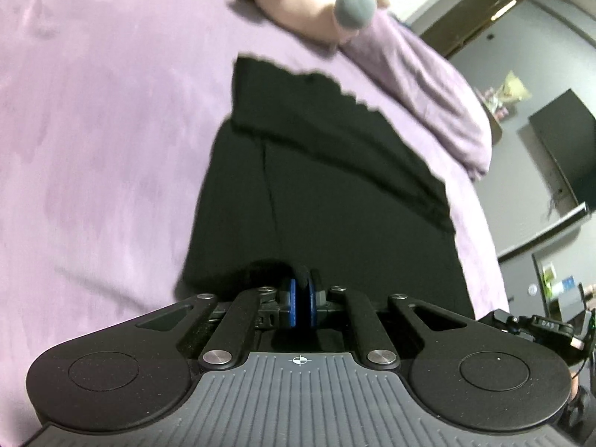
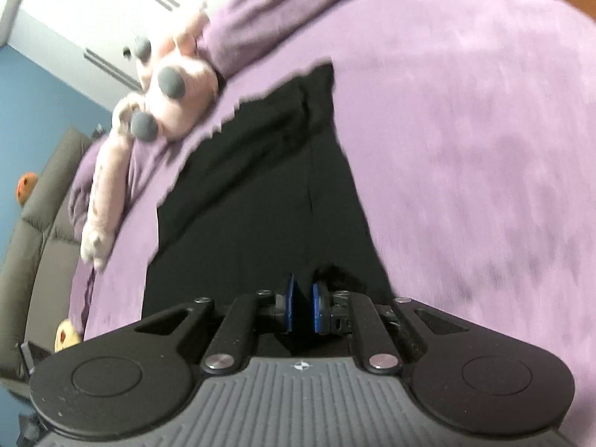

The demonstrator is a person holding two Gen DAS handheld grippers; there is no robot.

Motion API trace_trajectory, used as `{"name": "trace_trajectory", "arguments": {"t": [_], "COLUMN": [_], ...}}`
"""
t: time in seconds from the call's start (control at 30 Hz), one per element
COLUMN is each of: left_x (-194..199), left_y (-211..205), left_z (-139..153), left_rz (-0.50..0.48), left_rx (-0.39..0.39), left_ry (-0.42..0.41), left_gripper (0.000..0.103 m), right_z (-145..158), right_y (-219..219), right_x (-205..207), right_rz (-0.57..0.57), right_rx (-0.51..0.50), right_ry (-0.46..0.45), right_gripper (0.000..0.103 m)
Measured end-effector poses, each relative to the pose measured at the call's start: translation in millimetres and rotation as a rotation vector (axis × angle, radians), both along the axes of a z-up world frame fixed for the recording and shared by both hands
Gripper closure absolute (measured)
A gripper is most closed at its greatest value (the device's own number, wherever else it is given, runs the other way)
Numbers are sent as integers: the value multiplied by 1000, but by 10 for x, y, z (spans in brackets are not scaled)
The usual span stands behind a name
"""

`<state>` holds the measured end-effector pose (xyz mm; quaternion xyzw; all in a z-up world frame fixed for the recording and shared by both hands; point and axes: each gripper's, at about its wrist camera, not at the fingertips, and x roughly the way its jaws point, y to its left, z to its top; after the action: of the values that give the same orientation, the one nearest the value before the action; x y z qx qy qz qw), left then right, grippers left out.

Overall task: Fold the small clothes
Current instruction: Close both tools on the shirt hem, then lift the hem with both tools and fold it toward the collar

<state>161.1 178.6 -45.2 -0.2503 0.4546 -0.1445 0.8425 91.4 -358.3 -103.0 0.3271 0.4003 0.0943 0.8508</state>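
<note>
garment (image 1: 335,193): matt black cloth | bedspread (image 1: 111,130): soft purple fabric (slightly napped) | toy (image 2: 178,85): pink plush

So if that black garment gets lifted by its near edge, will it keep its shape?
Probably not. The black garment already lies creased, with a folded band on the purple bedspread, so it should droop. It looks thin, likely light.
</note>
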Motion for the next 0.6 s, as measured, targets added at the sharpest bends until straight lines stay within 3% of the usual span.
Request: {"name": "trace_trajectory", "arguments": {"t": [0.27, 0.4, 0.53, 0.6], "left_x": [667, 794, 737, 711], "left_y": [46, -2, 94, 187], "left_z": [-62, -158, -138, -120], "left_rz": [136, 149, 156, 161], "left_rx": [20, 66, 104, 109], "left_ry": [-38, -35, -82, -86], "left_gripper": [95, 92, 75, 75], "right_z": [46, 62, 126, 97], "right_y": [56, 133, 111, 83], "right_x": [702, 870, 760, 739], "right_rz": [-62, -105, -122, -96], "right_rx": [-120, -183, -296, -322], "right_ry": [-83, -134, -205, -187], "right_gripper": [94, 91, 65, 65]}}
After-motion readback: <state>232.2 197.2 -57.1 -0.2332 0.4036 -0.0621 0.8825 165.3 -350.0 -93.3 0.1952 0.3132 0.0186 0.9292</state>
